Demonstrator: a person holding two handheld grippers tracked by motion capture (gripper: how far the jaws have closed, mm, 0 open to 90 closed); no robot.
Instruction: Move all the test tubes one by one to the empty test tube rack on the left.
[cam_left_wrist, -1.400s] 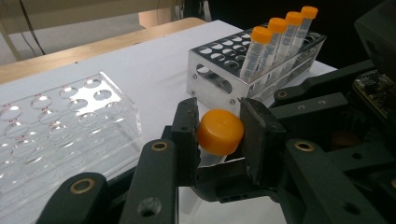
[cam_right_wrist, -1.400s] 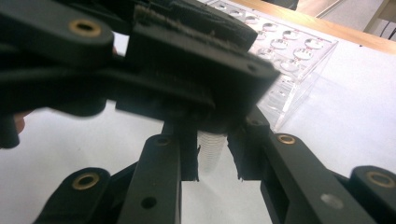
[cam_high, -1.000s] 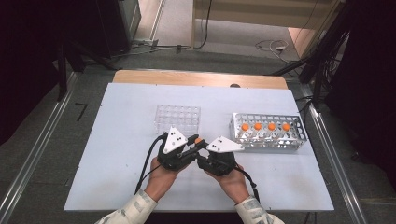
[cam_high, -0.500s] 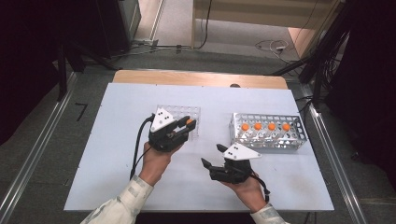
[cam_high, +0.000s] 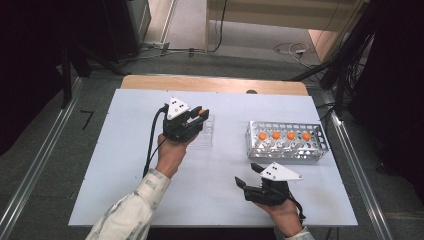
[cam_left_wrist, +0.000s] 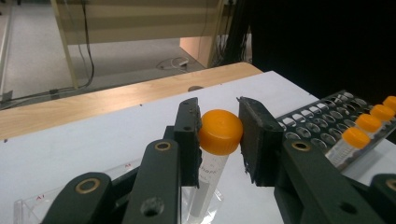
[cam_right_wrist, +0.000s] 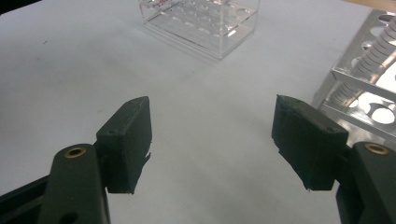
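My left gripper (cam_high: 198, 113) pinches a tube (cam_left_wrist: 211, 163) by its orange cap (cam_left_wrist: 220, 131), jaws closed on either side of it. The tube stands nearly upright, cap on top, its long axis running down and slightly back toward me, its lower end over the clear rack (cam_high: 205, 131). My right gripper (cam_right_wrist: 212, 140) hovers over the bare table (cam_high: 125, 150) with jaws wide apart, holding nothing, near the metal rack (cam_high: 287, 141) of capped tubes.
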